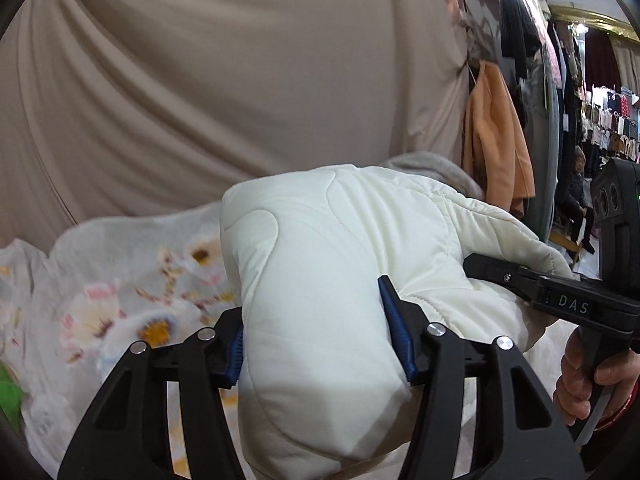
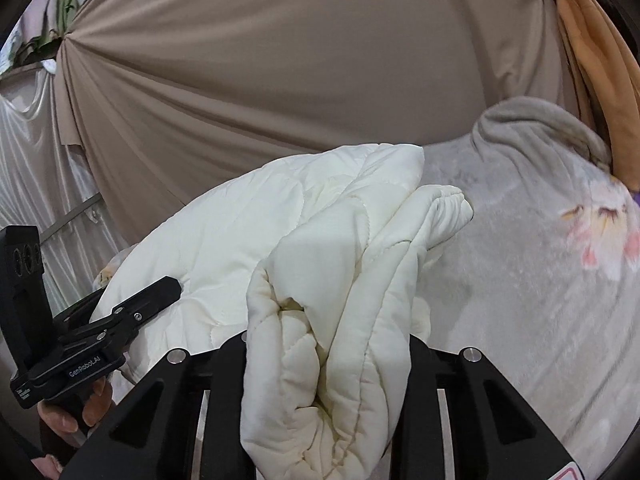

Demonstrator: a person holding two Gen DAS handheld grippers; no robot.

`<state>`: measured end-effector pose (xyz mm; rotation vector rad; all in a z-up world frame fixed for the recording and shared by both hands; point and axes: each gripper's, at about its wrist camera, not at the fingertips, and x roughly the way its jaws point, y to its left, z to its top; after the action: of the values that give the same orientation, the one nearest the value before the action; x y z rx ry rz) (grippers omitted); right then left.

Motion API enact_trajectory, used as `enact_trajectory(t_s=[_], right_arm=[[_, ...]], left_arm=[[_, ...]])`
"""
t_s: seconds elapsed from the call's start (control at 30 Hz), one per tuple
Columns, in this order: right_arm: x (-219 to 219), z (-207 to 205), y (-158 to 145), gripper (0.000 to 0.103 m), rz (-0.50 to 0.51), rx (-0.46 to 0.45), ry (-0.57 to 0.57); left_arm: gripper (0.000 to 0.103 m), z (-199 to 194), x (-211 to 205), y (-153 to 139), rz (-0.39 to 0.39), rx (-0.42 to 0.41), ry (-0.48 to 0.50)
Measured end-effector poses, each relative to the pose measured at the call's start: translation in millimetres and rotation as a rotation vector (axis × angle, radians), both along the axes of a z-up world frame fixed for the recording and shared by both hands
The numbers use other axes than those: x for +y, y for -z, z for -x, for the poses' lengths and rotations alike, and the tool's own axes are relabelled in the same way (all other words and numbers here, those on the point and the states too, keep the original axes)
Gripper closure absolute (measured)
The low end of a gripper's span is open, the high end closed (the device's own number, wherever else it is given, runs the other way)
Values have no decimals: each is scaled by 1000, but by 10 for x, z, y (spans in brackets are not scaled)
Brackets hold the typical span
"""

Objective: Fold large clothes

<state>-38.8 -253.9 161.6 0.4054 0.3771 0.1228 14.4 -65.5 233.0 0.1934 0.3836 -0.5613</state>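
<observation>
A cream quilted padded jacket (image 1: pixel 332 240) is bunched and held up over a floral blanket (image 1: pixel 120 280). My left gripper (image 1: pixel 320 344) is shut on a thick fold of the jacket, blue pads (image 1: pixel 394 320) pressing both sides. In the right wrist view the jacket (image 2: pixel 280 248) hangs between my right gripper's fingers; my right gripper (image 2: pixel 328 344) is shut on a bunched quilted edge, with its fingertips hidden by the cloth. The right gripper also shows in the left wrist view (image 1: pixel 560 292), the left gripper in the right wrist view (image 2: pixel 132 304), both at the jacket's sides.
A beige draped curtain (image 1: pixel 240 60) fills the background. The grey floral blanket (image 2: pixel 520 260) covers the surface below. An orange coat (image 1: pixel 496 136) hangs at the right, with clothing racks and a seated person (image 1: pixel 578 192) beyond.
</observation>
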Motion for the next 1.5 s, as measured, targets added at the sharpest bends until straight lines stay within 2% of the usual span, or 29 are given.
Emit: enact_trajectory(t_s=[0.27,0.37,0.43,0.5,0.57,0.67,0.7,0.73,0.77,0.87,0.97,1.03,1.1,1.13,1.17,1.23,1.27,1.33,1.4,1.5], right_arm=[[538,-399,-677,77,86,-209,-62],[677,-604,-789,77,82,-274,-94],[769,-842,-767,77,75,-292,-122],[837,-1147,-635,76,63,-263,-152],[876,-1559,-311,74,24,-179,-189],[927,-2097,409,71,-37,27,-222],[953,-2268,738,71,-55,130,-232],[961,-2349,1039,64,-91,205,-241],[931,-2302,1189,53,-138,204,-251],[835,-2073,1240,33,-158,218,-256],[713,-1844,1108,33,-156,230,-219],[691,-1638,918,34,-103,219,-160],[746,-1504,703,45,-36,185,-112],[801,-1473,588,56,-7,169,-108],[875,-1481,473,71,23,160,-107],[1038,-1538,327,88,85,147,-114],[1108,-1574,290,93,117,141,-111],[1296,-1738,332,95,186,171,-100],[1385,-1880,487,101,214,222,-92],[1369,-1954,758,103,213,277,-78]], left_arm=[[48,-193,621,-543,85,-247,-53],[48,-353,846,-626,120,-337,-62],[47,-567,982,-585,134,-350,-69],[45,-822,1083,-464,137,-322,-82],[42,-1187,1173,-192,129,-244,-108],[41,-1765,1259,504,89,-26,-161],[41,-1917,1272,762,55,52,-184],[35,-2008,1308,1050,38,127,-202],[28,-1953,1379,1166,57,120,-205],[23,-1761,1508,1212,43,133,-182],[23,-1626,1596,1079,46,173,-192],[24,-1534,1648,932,43,171,-209],[24,-1489,1702,796,51,164,-224],[24,-1483,1717,699,63,160,-245],[24,-1477,1714,627,78,160,-261],[23,-1528,1670,520,113,178,-276],[23,-1586,1620,504,117,192,-284],[23,-1709,1521,560,106,221,-310],[24,-1813,1431,706,69,256,-336],[23,-1899,1396,1005,30,316,-354]])
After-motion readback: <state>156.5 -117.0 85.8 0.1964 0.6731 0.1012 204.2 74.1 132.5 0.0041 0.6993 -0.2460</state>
